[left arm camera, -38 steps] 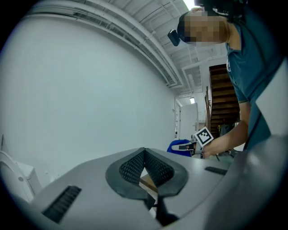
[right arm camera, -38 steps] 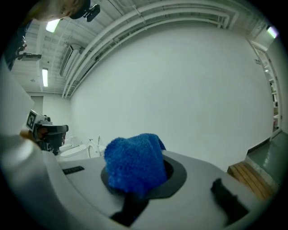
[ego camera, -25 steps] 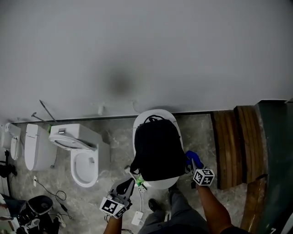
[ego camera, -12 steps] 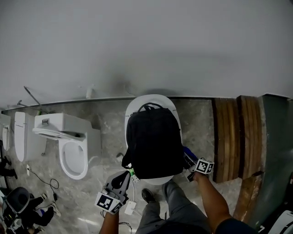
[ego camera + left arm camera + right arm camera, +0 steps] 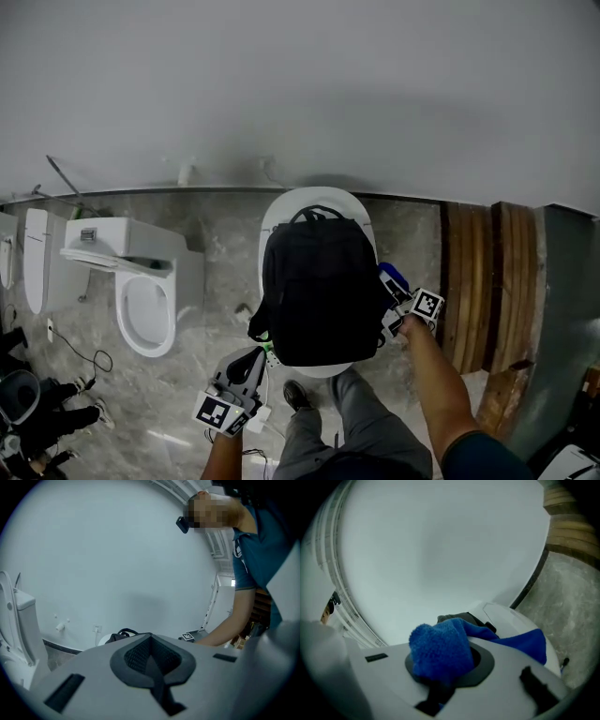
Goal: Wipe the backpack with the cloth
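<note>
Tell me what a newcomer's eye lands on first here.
A black backpack lies on a white closed toilet at the centre. The right tongs, at its right edge, clamp a bright blue cloth; the left tongs are shut and empty at its near left. An open toilet stands further left.

Backpack (image 5: 319, 292) lies on toilet (image 5: 313, 198), cloth (image 5: 394, 277) right.

An open toilet (image 5: 141, 300) stands left of the closed white toilet (image 5: 319, 199); wooden planks (image 5: 473, 281) lie on its right.
</note>
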Action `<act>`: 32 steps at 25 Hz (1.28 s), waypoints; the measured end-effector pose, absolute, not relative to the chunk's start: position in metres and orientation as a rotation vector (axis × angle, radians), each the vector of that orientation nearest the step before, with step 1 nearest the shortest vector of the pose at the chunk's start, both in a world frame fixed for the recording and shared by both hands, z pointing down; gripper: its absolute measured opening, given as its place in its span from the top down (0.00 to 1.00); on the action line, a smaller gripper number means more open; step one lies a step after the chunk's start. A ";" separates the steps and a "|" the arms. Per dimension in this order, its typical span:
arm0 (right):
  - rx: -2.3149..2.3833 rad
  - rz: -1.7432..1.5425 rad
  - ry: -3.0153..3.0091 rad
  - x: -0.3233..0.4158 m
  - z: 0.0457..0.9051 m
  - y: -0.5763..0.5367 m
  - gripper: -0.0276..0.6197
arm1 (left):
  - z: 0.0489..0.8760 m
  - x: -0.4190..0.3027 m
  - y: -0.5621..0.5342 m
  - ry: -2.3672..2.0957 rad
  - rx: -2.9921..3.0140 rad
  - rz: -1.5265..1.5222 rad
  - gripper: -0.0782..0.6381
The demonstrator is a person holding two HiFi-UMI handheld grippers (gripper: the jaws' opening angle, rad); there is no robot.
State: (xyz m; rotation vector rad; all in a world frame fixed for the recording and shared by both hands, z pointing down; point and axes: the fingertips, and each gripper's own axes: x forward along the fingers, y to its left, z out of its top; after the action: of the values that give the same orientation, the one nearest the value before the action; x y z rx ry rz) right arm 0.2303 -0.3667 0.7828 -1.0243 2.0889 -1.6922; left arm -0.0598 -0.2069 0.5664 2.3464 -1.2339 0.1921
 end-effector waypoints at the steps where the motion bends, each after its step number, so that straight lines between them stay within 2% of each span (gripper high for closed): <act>1: -1.021 -1.680 2.098 0.229 0.780 -0.377 0.92 | 0.568 -0.062 -0.207 -1.239 2.339 0.192 0.89; 10: -0.933 -1.569 2.334 0.195 0.748 -0.460 0.92 | 0.575 -0.074 -0.208 -1.278 2.305 0.179 0.89; 17: -0.941 -1.500 2.895 0.145 0.761 -0.491 0.92 | 0.579 -0.082 -0.201 -1.313 2.265 0.137 0.89; 26: -0.675 -0.770 3.829 0.059 0.778 -0.497 0.92 | 0.592 -0.104 -0.184 -1.382 2.212 0.113 0.89; 32: -0.299 -0.644 3.877 -0.031 0.762 -0.476 0.92 | 0.594 -0.120 -0.171 -1.412 2.194 0.087 0.89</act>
State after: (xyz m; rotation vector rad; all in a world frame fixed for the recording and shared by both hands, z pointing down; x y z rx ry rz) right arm -0.0311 -0.4756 0.7619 -0.2990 3.8772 -0.6436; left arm -0.1204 -0.1706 0.5944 2.1938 -1.4119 0.0866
